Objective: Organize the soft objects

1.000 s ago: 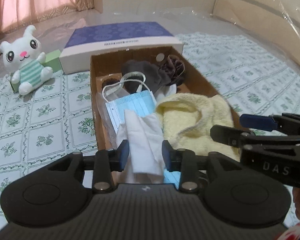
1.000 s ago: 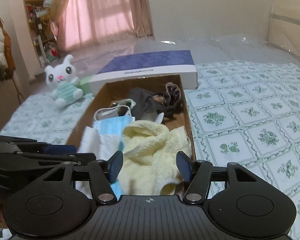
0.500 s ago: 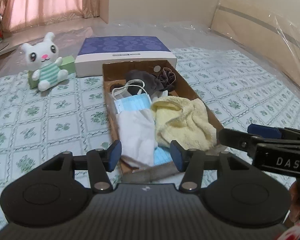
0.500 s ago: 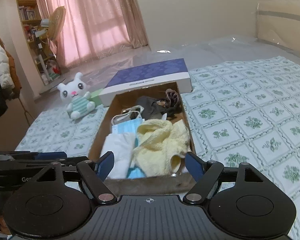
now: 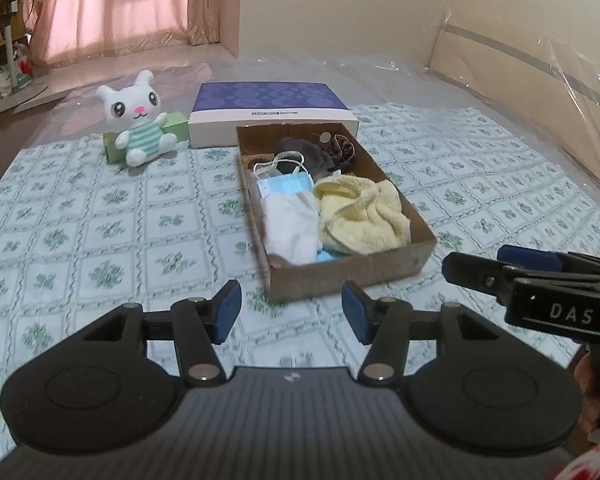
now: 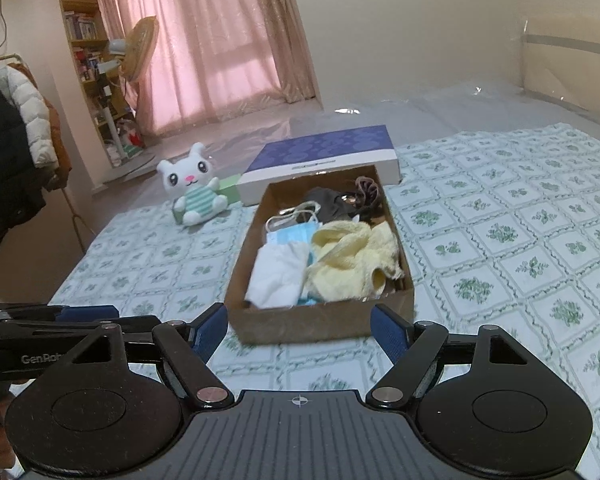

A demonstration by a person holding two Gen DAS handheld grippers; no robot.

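A brown cardboard box [image 5: 352, 276] [image 6: 324, 320] sits on the patterned bed cover. It holds a yellow towel [image 5: 360, 216] [image 6: 352, 260], a white cloth [image 5: 290, 226] [image 6: 278, 276], a blue face mask [image 5: 286, 184] [image 6: 292, 236] and dark items [image 5: 316, 150] [image 6: 340, 200] at the far end. My left gripper [image 5: 291, 311] is open and empty, held back from the box's near end. My right gripper [image 6: 298, 330] is open and empty, also in front of the box's near end. The right gripper also shows at the right edge of the left wrist view [image 5: 540, 280].
A white plush bunny [image 5: 138, 120] [image 6: 196, 190] leans on a green block [image 5: 174, 124] left of the box. A purple and white flat box [image 5: 270, 114] [image 6: 324, 160] lies behind the cardboard box. A coat rack [image 6: 12, 128] and shelves stand at left.
My left gripper let go of the white cloth in the box and opened. Both grippers pulled back and up from the box and opened wider.
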